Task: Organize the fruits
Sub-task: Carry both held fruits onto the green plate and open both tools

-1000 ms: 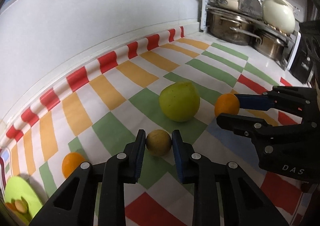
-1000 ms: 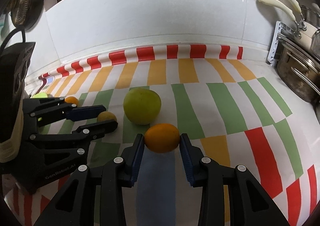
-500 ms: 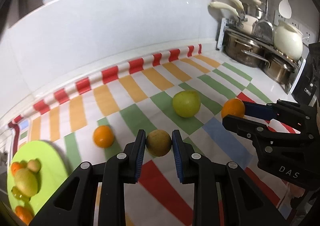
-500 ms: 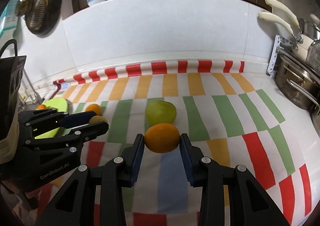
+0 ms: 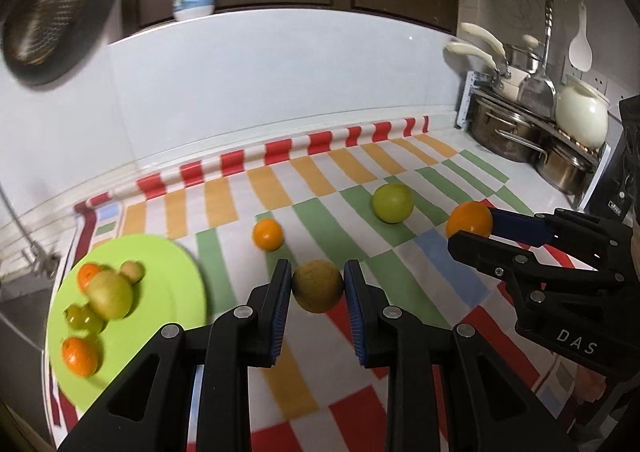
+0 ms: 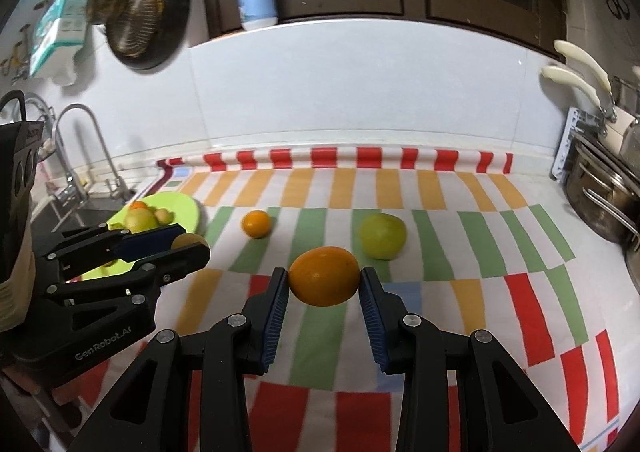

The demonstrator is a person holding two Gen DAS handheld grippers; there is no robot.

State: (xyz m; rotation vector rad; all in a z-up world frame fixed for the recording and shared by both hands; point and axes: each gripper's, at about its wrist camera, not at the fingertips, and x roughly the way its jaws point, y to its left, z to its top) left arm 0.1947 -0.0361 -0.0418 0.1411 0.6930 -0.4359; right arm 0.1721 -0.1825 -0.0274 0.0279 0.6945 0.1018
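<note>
A: So, what has changed since a second ago?
B: Both fruits were down on the striped cloth (image 5: 400, 252); now both hang clear above it. The left gripper (image 5: 317, 286) is clamped on the brown fruit (image 5: 317, 285), the right gripper (image 6: 323, 282) on the orange (image 6: 324, 281).
A: And the rest?
B: The green plate (image 5: 168, 292) with fruit has come fully into view at left. A green apple (image 5: 393, 202) and a small orange (image 5: 268, 234) lie on the cloth.

Green apple (image 6: 383, 235) and small orange (image 6: 256, 223) lie apart on the striped cloth (image 6: 440, 252), beside a fruit-filled green plate (image 5: 168, 272).
</note>
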